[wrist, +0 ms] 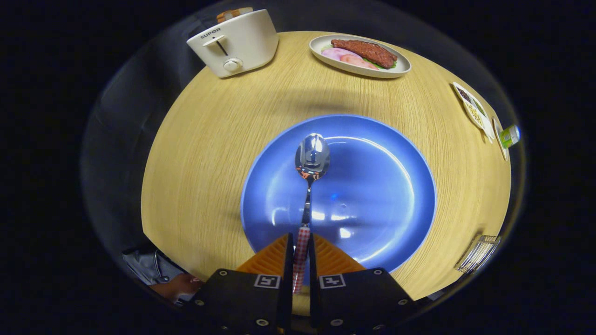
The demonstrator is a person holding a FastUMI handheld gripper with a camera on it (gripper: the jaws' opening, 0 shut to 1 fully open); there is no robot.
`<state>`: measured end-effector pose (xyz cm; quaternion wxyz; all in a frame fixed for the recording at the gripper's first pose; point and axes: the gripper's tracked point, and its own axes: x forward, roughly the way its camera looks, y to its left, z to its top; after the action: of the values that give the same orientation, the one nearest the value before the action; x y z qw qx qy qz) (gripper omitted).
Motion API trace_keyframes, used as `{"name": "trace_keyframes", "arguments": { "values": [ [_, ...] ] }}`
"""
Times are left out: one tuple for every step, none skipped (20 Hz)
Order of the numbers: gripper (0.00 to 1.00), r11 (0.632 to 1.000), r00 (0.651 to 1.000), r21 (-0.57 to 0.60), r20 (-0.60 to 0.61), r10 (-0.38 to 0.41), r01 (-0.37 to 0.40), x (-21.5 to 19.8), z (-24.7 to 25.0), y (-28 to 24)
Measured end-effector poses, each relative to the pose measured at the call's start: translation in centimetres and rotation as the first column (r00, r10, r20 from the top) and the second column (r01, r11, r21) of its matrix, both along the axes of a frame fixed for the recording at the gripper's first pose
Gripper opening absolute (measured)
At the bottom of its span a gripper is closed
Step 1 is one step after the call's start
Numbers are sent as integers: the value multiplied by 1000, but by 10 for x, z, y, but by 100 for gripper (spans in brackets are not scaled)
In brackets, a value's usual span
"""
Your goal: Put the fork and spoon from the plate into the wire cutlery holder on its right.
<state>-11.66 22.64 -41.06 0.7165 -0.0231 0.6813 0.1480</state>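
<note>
— While the tongs [298, 260] are clamped on the spoon [309, 186], where exactly do they grip it?

— On the red-and-white checked handle, with both fingers [287, 260] pressed against it from either side, so the handle runs straight back between them.

— Which way does the spoon point?

— Its long axis lies along the fingers, bowl end forward, away from the tongs. The shiny bowl sits out ahead over the middle of the blue plate [372, 186]. Whether the bowl touches the plate or hangs above it, I cannot tell.

— And the wire holder [478, 252]?

— Off to the right of the plate, near the counter's [209, 139] edge, well apart from the spoon.

— Anything else on the counter?

— Beyond the plate stands a white toaster [235, 44] with bread in it, and to its right an oval dish [361, 56] of meat and sliced vegetables. Farther right, at the rim, lies a small divided dish [475, 111] with a green can [510, 136] beside it. A person's hand [179, 284] shows to the left of the tongs.
</note>
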Motion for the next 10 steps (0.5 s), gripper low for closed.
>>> {"name": "trace_keyframes", "arguments": {
  "values": [
    [11, 1000, 1000, 8, -8, -5, 5, 0, 0, 0],
    [9, 1000, 1000, 22, -21, -6, 6, -1, 1, -1],
    [6, 999, 1000, 29, -25, -15, 16, -2, 2, -2],
    [6, 999, 1000, 34, -19, -24, 24, 1, 5, -5],
    [5, 998, 999, 46, -9, -35, 35, 4, 8, -9],
    [5, 997, 999, 59, -1, -54, 54, 7, 14, -13],
    [5, 995, 998, 72, 0, -71, 70, 8, 22, -19],
    [5, 993, 996, 76, 14, -87, 86, 9, 31, -30],
    [5, 993, 995, 71, 31, -98, 96, 11, 39, -42],
    [5, 992, 993, 66, 43, -107, 104, 10, 48, -57]
  ]
}}
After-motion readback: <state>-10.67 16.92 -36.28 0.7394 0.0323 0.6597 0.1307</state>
